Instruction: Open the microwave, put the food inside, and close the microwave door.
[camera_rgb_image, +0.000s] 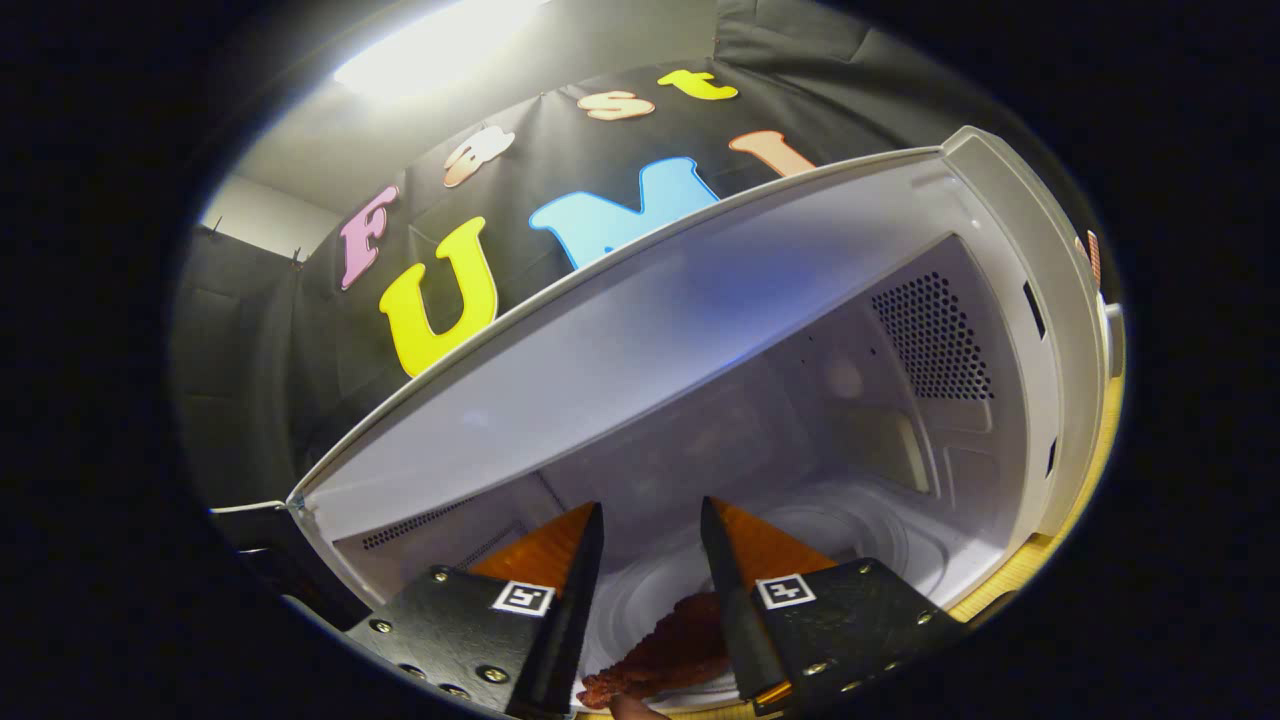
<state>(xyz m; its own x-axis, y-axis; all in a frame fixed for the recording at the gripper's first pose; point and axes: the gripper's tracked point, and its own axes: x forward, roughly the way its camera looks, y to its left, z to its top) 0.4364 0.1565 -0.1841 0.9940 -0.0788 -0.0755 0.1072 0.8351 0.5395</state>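
The white microwave (1010, 260) stands open and I look up into its cavity. My gripper (652, 508) reaches inside, its fingers parted and nothing between the tips. The food (668, 648), a reddish-brown crusted piece, lies low between the finger bases on the round glass turntable (860, 530). It reaches right up to the right finger (735, 600). I cannot tell whether the fingers press on it.
The cavity ceiling (640, 350) slopes overhead, close above the fingers. A perforated vent (930, 335) sits in the right inner wall. The microwave's front frame (1075, 300) rises to the right, with a wooden tabletop (1040, 555) beneath it.
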